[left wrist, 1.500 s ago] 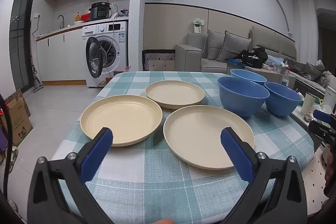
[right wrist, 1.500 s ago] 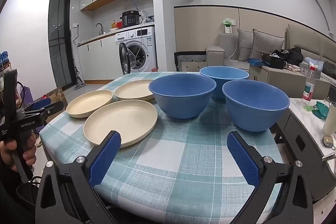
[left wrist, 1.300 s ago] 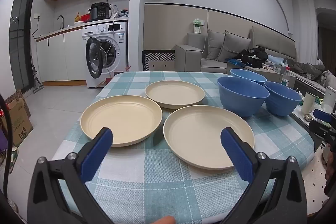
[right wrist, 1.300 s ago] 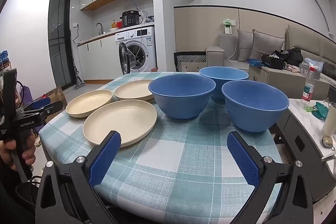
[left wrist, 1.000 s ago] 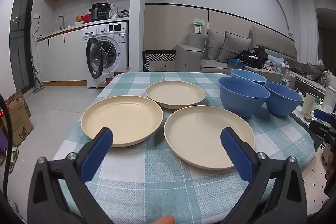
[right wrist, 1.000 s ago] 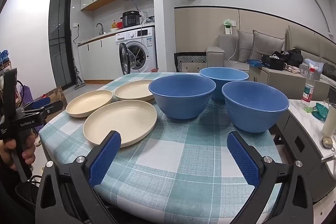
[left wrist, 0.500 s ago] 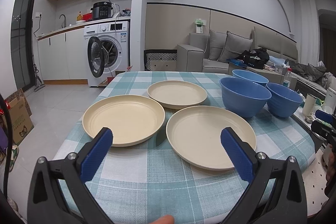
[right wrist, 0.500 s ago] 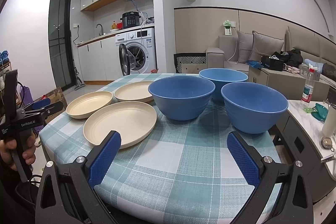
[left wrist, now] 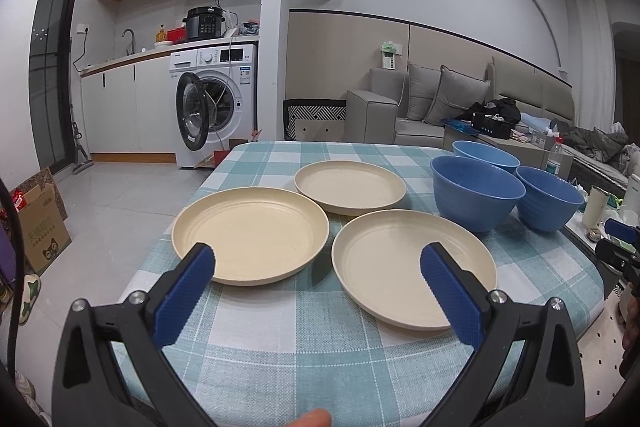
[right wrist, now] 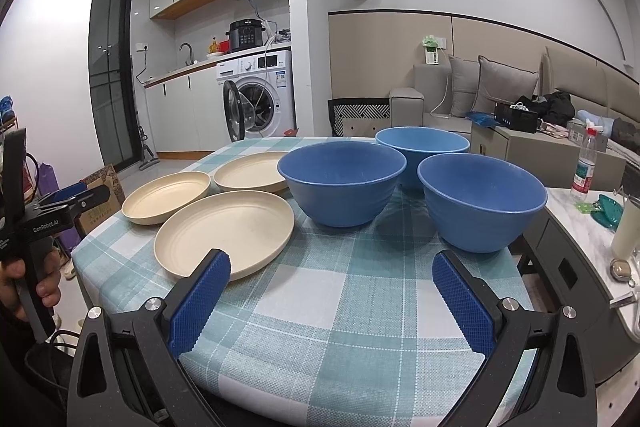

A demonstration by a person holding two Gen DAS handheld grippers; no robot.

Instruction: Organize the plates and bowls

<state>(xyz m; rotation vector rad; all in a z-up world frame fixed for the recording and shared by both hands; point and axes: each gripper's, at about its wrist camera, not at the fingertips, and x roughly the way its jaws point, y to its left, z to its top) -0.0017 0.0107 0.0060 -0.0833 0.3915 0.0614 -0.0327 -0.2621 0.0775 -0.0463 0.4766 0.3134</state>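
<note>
Three cream plates (left wrist: pixel 250 235) are seen grouped at 10 o'clock on the checked worktop (right wrist: pixel 320 307), rims close together. Three blue bowls (right wrist: pixel 342 183) are clustered at 2 o'clock, just beside the plates. Left gripper (left wrist: pixel 318 287) is held over the near edge at 6 o'clock, jaws released, nothing between them. Right gripper (right wrist: pixel 330 299) likewise: jaws released, empty.

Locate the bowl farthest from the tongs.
In the right wrist view, the farthest blue bowl sits at the table's far side, behind and between the two nearer blue bowls.
</note>
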